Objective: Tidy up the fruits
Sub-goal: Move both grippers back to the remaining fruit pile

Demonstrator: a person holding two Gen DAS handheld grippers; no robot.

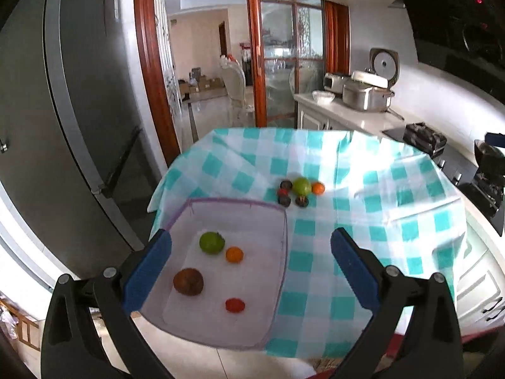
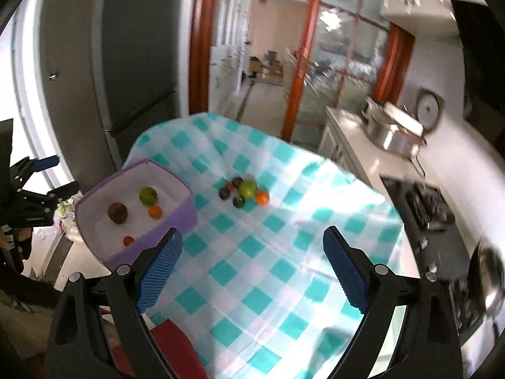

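A purple-rimmed basket point(image 1: 281, 252) with white lining stands at the left of the checked tablecloth point(image 1: 363, 221). It holds a green fruit point(image 1: 212, 242), a small orange point(image 1: 234, 254), a brown fruit point(image 1: 188, 281) and a little red fruit point(image 1: 234, 305). Farther back on the cloth lies a cluster: a green fruit point(image 2: 247, 189), an orange point(image 2: 262, 197) and several dark small fruits point(image 2: 224, 193). My left gripper point(image 1: 252, 237) hangs open above the basket's near right side, nothing between its pads. My right gripper point(image 2: 252, 233) is open over bare cloth, well short of the cluster, the basket point(image 2: 176, 221) to its left.
A tall grey fridge point(image 1: 63, 126) stands left of the table. A counter on the right carries a rice cooker point(image 1: 369, 94) and a stove point(image 2: 426, 208) with a pan point(image 2: 492, 281). A red cloth point(image 2: 176, 347) lies at the table's near edge. A wood-framed doorway is behind.
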